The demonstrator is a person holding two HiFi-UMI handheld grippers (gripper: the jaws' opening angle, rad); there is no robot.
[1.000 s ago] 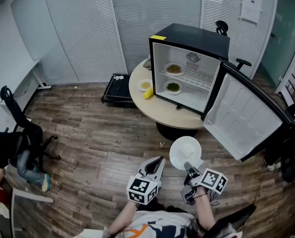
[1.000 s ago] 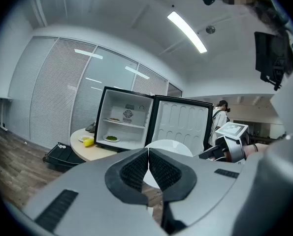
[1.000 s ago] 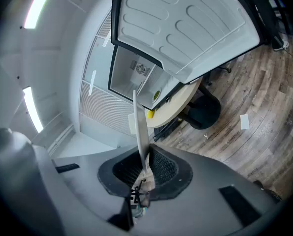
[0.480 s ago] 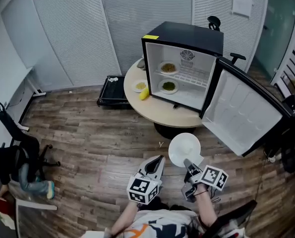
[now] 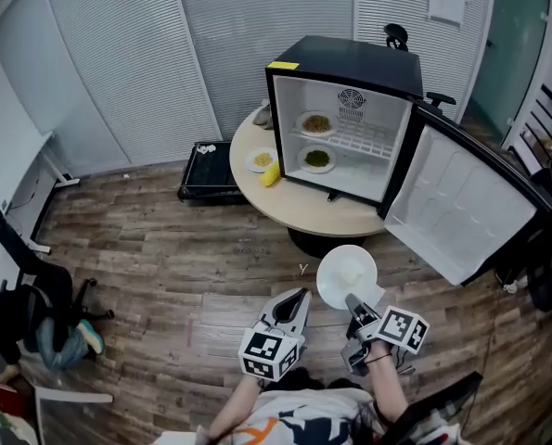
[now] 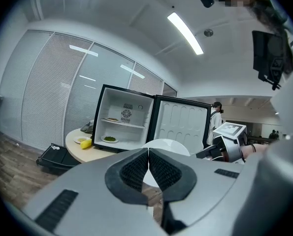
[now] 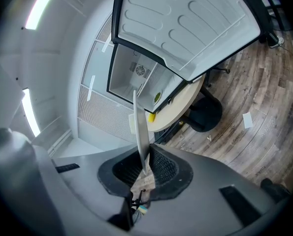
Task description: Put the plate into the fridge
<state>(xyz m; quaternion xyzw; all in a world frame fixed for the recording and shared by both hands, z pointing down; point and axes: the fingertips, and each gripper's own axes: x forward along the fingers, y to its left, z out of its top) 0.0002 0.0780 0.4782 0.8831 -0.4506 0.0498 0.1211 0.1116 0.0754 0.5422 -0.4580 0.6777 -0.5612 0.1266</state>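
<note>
White plate (image 5: pixel 346 274), pinched in the right gripper (image 5: pixel 354 305), hangs well short of the open fridge (image 5: pixel 359 63), unplaced; left gripper (image 5: pixel 298 297) closed, empty.

We held both pairs of tongs out low in front of us, side by side and a little apart. Our left tongs (image 5: pixel 300 294) pointed ahead and slightly downward. Their jaws were closed pad against pad with nothing between them, the ribbed pads (image 6: pixel 136 170) meeting along a thin line. Our right tongs (image 5: pixel 351 298) pointed much the same way, tipped a little more steeply. Their jaws were clamped on the rim of the plate (image 5: pixel 347 276), which stood edge-on between the pads (image 7: pixel 163 168). Our left forearm (image 5: pixel 231 408) and right forearm (image 5: pixel 387 394) ran back from the tongs toward our chest.
</note>
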